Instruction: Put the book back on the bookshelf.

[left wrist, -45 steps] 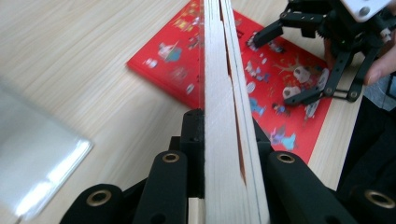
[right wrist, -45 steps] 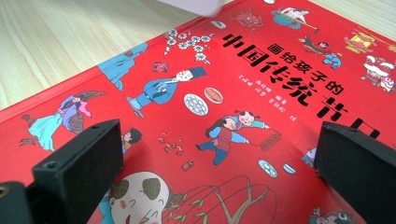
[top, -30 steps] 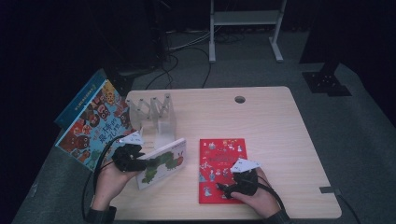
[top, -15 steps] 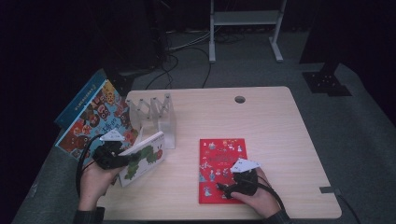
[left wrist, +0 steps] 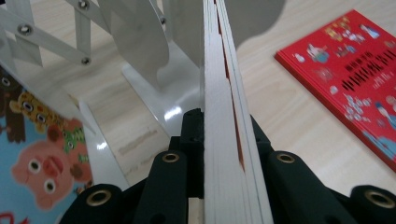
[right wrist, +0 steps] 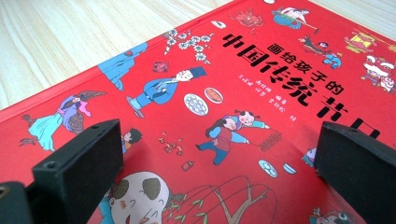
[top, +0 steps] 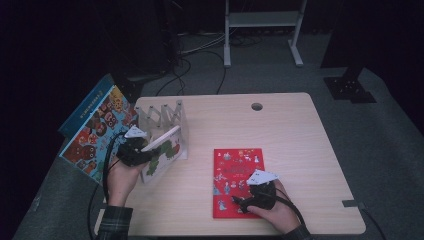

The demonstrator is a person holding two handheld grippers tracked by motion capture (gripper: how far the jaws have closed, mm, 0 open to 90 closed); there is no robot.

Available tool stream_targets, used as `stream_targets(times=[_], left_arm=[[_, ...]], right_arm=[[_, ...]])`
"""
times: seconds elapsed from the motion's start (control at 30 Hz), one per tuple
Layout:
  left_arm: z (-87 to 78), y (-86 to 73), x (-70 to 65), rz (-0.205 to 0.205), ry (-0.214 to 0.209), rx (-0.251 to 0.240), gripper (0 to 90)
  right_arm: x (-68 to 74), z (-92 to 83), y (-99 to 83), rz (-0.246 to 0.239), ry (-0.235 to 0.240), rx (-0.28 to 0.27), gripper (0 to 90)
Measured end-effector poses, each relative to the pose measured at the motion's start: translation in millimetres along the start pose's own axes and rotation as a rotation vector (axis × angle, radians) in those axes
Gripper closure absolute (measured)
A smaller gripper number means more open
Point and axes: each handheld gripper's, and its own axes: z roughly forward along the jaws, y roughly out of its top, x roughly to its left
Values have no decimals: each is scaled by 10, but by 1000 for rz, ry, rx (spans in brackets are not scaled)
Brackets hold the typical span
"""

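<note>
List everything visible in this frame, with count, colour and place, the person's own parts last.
white book: one, white cover with a green picture, clamped upright at the rack's near end.
book rack: one, clear folding dividers, table's far left.
red book: one, red, flat on the table's near middle.
blue book: one, blue with animal faces, leaning off the table's left edge.
table: one, light wood, cable hole near the far edge.
metal stand: one, pale, on the floor behind.
left tongs: black, shut on the white book.
right tongs: black, open over the red book.
hands: two, near edge.
</note>
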Motion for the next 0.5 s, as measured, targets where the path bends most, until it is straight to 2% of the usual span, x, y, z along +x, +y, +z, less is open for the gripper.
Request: stream_targets(times=[0.13,0.33,0.5], left_arm=[[150,70,12,-9,38,-19,753],[322,145,62,-52,55,-59,754],[413,168,40,-85,70,-83,753]], right_arm=[[-3,-1,-1,-6,1,1,6],[-3,-1,0,-3,0,2,6],[-3,-1,0,-3,1,2,6]])
